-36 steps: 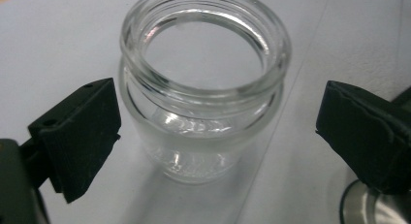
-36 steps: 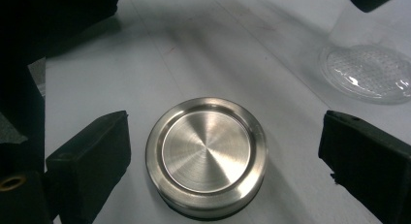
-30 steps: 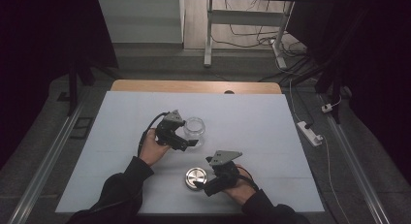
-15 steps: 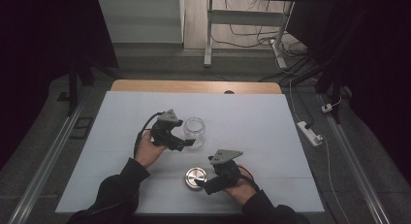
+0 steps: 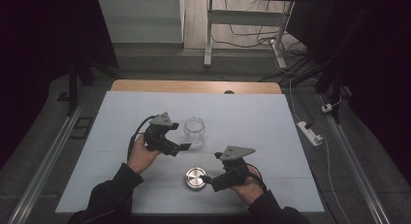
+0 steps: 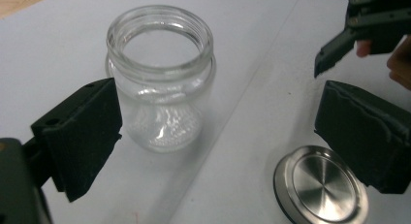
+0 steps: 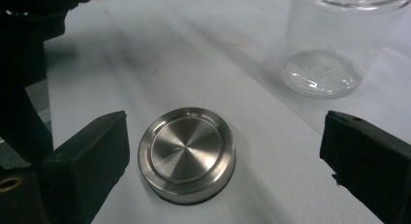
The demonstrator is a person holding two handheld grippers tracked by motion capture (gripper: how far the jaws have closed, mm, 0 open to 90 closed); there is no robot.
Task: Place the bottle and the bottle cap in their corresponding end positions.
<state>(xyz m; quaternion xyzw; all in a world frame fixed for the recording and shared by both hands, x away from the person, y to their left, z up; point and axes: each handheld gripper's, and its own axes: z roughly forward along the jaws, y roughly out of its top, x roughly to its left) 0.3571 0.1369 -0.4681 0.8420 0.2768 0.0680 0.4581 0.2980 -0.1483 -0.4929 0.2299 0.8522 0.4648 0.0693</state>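
Tongs both spread and gripping nothing: our left tongs (image 6: 218, 136) flank the empty glass jar (image 5: 194, 131), right tongs (image 7: 223, 161) near the steel lid (image 5: 195, 178) on the desk (image 5: 252, 117), so we judge capping undone.

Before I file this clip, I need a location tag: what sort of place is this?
Probably a lab or recording workspace, not a kitchen: a white-covered table under a fixed camera, loose cables and a white power strip on the grey floor, and just a clear glass jar and round steel lid laid out.
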